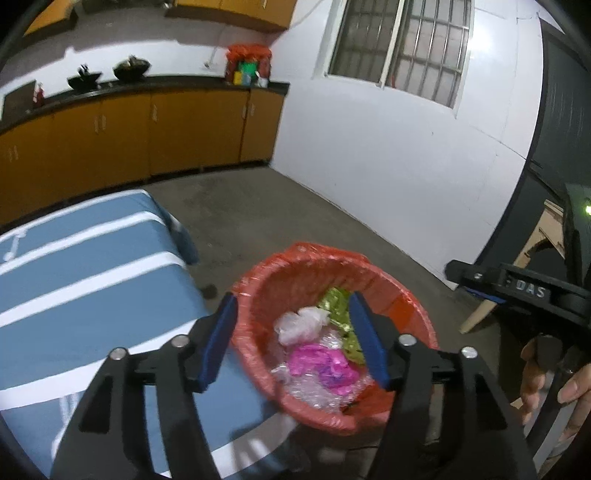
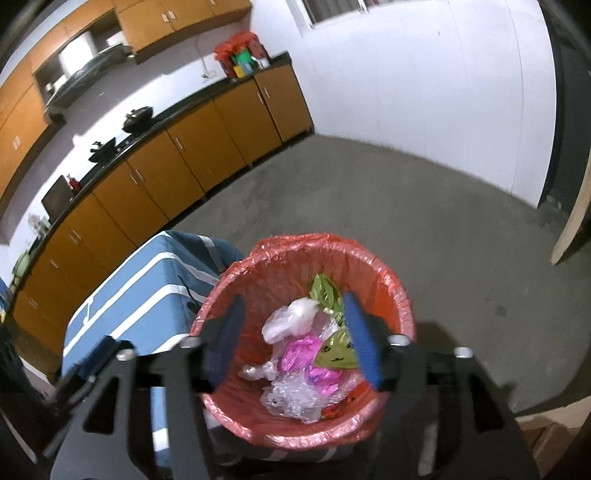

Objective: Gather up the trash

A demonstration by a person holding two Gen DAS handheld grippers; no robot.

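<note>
Your left gripper (image 1: 299,338) and right gripper (image 2: 295,341) both hang over the red-lined bin (image 2: 399,295), blue pads spread wide with nothing between them. The trash lies inside the bin: a white plastic bag (image 2: 286,321), a pink wrapper (image 2: 299,354), gold foil (image 2: 325,291) and clear bubble wrap (image 2: 291,400). Only your left view shows your right hand (image 1: 554,384) on its handle, and the barred window (image 1: 399,44). Only your right view shows the upper cabinets (image 2: 177,18). Both show the blue striped cloth (image 1: 85,266) beside the bin.
</note>
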